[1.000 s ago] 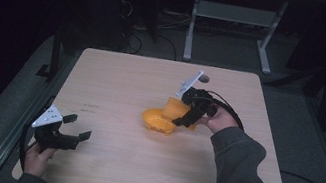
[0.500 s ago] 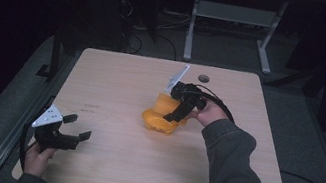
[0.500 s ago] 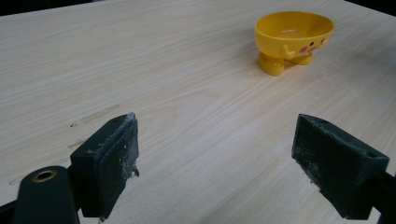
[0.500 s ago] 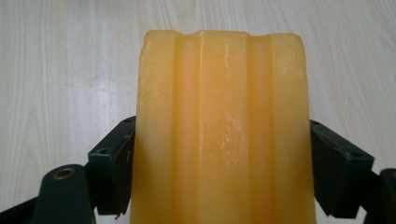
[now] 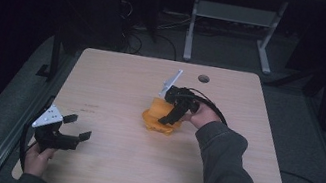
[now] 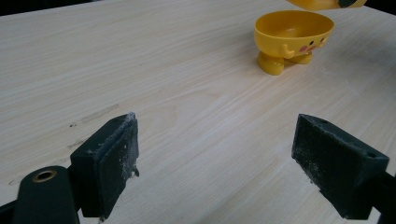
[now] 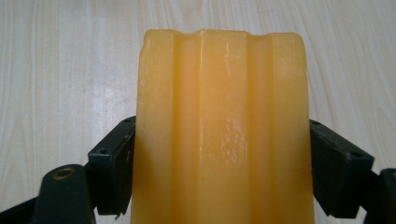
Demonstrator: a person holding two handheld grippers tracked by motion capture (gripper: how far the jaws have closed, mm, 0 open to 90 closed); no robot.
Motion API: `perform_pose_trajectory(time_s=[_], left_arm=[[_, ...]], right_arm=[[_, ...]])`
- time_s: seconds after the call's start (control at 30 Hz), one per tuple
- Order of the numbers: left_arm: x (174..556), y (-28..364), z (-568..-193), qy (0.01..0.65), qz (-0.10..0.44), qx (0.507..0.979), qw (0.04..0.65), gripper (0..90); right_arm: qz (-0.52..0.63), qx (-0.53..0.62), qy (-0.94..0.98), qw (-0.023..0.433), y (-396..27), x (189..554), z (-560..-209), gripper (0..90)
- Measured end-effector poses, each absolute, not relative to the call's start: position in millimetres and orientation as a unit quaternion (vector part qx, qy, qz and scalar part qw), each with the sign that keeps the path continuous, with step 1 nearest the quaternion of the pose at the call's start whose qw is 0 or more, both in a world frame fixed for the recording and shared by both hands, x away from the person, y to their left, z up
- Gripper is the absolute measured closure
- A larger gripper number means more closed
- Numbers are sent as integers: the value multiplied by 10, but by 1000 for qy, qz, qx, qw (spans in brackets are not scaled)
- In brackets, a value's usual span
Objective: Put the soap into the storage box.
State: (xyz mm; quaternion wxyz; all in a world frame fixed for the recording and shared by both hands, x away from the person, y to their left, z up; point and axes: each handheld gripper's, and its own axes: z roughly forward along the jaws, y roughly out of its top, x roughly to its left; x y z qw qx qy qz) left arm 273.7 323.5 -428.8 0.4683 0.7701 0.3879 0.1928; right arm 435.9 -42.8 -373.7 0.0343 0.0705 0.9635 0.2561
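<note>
Holding yellow piece [image 7: 222, 135] pinched between my right gripper [image 5: 171, 116] jaws, above yellow bowl [image 6: 293, 38] | left gripper [image 5: 74, 126] jaws spread, bare.

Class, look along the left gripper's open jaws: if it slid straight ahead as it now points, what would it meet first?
Mostly bare table. The left gripper aims slightly left of the yellow footed bowl, so it might just miss it; depth is hard to judge.

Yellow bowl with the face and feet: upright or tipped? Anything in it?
Upright: the yellow bowl stands on its two feet on the table, mouth up. The visible part of its inside looks empty; the bottom is hidden in the left gripper view.
</note>
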Motion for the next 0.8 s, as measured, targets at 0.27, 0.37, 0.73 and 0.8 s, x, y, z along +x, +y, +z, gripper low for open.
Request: perform_pose_trajectory(time_s=[0.27,0.37,0.73,0.8], left_arm=[[2736,3238,-4288,388,193,769,470,141],[2736,3241,-4287,388,194,768,471,141],[2736,3243,-4286,388,194,769,470,141],[2736,3243,-4285,388,194,769,470,141]], right_arm=[[245,67,967,27,-356,4373,-3816,205],[242,63,968,28,-331,4373,-3839,205],[236,59,970,26,-286,4380,-3877,205],[235,57,970,25,-273,4385,-3882,204]])
